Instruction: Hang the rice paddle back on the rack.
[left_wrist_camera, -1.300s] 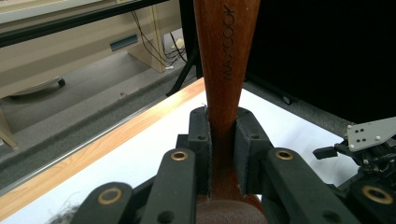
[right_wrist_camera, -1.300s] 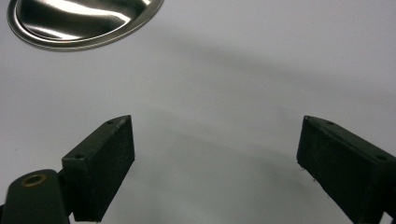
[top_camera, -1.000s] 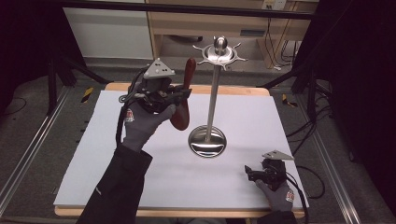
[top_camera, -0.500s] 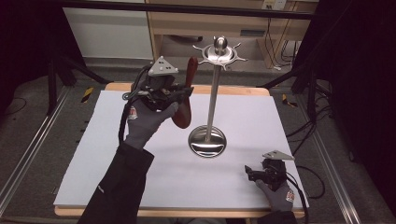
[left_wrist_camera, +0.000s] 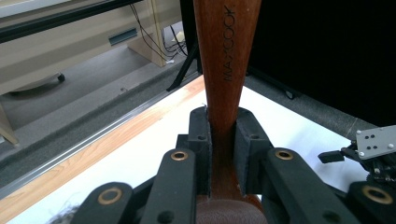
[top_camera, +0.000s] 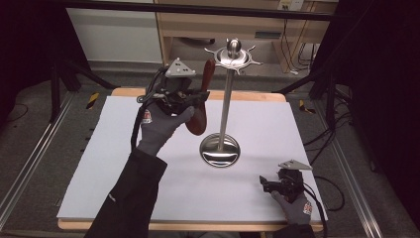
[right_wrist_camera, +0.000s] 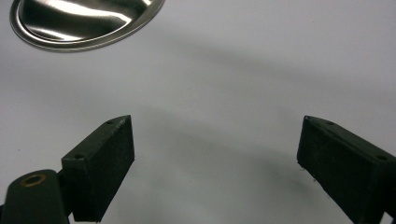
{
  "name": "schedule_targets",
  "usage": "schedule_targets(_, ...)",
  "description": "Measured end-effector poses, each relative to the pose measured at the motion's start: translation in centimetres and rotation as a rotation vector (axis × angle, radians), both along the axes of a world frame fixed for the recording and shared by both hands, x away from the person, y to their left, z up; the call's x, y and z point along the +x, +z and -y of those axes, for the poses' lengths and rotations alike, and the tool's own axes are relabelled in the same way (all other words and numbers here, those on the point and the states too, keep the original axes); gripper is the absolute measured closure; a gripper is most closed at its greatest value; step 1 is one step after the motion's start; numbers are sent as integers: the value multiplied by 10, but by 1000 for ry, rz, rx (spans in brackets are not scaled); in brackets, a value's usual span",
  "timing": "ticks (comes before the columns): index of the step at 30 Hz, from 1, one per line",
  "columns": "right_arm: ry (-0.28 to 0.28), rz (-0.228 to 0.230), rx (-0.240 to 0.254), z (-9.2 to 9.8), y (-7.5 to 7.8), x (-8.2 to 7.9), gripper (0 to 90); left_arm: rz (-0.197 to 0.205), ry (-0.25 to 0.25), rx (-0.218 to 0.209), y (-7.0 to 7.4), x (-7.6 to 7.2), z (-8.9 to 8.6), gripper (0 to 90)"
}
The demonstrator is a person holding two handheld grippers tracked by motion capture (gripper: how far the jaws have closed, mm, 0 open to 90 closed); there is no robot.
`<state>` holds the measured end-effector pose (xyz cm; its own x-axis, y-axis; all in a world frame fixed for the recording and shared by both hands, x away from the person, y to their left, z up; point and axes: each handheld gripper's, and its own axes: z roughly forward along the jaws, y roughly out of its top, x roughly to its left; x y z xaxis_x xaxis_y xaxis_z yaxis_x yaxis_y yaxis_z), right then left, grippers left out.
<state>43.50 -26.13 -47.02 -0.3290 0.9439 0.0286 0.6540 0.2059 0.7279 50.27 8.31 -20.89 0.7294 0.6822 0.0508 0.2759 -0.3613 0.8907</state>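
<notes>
Wooden spoon clamped upright in left gripper, held left of steel utensil stand, right gripper rested wide open on white tabletop, near right.

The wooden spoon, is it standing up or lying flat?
Standing up. The left gripper is shut on the spoon, holding it above the table with its handle end pointing up, beside the metal stand.

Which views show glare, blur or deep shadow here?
High view: the surroundings are dark, the stand's base glares. Left gripper view: the wooden utensil's handle is sharp, its lettering readable. Right gripper view: the base shows bright streaks, the near pads are slightly soft.
</notes>
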Motion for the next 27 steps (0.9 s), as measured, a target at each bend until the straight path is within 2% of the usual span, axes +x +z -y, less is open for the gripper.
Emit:
schedule_targets(8,1,6,4,1,0,0,113,-9,-4,-9,-2,5,6,782)
schedule_targets(16,3,6,3,1,0,0,113,5,8,-10,-4,6,9,781)
schedule_targets(23,10,4,8,2,1,-1,113,29,21,-35,-9,6,12,778)
schedule_targets(27,9,4,10,2,1,-1,112,38,21,-65,-13,6,12,772)
